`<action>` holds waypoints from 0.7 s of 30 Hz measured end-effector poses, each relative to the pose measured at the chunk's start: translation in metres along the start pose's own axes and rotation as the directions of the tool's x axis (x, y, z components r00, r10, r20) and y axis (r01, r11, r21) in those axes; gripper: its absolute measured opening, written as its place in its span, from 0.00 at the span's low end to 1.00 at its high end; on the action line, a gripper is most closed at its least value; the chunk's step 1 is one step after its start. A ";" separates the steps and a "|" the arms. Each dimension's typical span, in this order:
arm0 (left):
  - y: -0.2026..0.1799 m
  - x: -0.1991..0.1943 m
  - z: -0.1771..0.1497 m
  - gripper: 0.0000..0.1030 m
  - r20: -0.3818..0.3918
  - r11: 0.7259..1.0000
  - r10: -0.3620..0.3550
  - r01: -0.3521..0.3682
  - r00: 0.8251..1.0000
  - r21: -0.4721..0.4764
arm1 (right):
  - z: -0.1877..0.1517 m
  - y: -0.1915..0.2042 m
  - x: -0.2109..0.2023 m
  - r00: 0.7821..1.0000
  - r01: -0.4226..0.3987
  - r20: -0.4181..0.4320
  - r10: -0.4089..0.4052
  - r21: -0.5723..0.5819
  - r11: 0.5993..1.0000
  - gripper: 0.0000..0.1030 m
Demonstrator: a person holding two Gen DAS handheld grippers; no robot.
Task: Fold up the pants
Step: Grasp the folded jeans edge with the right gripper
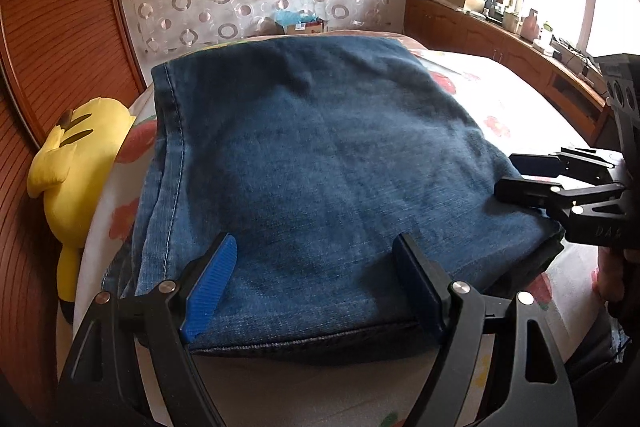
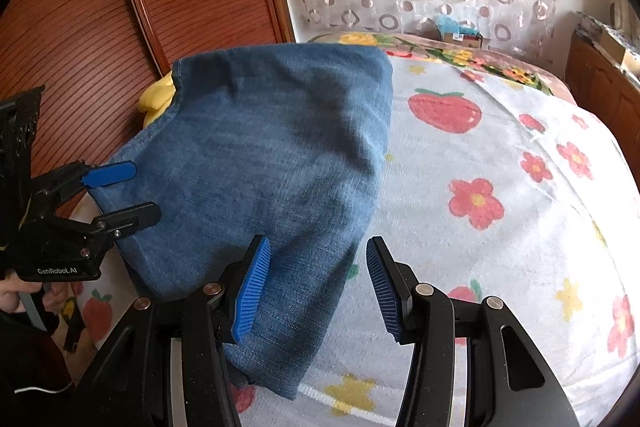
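Note:
The blue denim pants lie folded into a thick rectangle on the flowered bed cover; they also show in the right wrist view. My left gripper is open and empty, its fingers spread just above the near folded edge. My right gripper is open and empty above the pants' near right corner. The right gripper shows in the left wrist view at the pants' right edge. The left gripper shows in the right wrist view at the pants' left edge.
A yellow plush toy lies at the bed's left side against a wooden wardrobe. A cardboard box sits past the far end. A cluttered wooden cabinet runs along the window at right.

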State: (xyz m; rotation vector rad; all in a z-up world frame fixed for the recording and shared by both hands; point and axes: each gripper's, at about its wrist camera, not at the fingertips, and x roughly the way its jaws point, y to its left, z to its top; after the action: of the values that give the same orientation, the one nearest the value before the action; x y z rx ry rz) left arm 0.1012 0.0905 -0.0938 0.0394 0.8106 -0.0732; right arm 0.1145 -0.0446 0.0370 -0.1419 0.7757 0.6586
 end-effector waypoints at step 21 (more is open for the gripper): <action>0.002 0.001 -0.004 0.78 0.012 1.000 0.002 -0.001 1.000 -0.013 | 0.002 0.013 0.014 1.000 -0.016 -0.011 0.015 -0.063 0.998 0.27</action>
State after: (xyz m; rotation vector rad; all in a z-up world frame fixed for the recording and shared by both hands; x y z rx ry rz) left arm 0.0991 0.0932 -0.0970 0.0272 0.7989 -0.0666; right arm 0.1155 -0.0261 0.0304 -0.1974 0.7671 0.6978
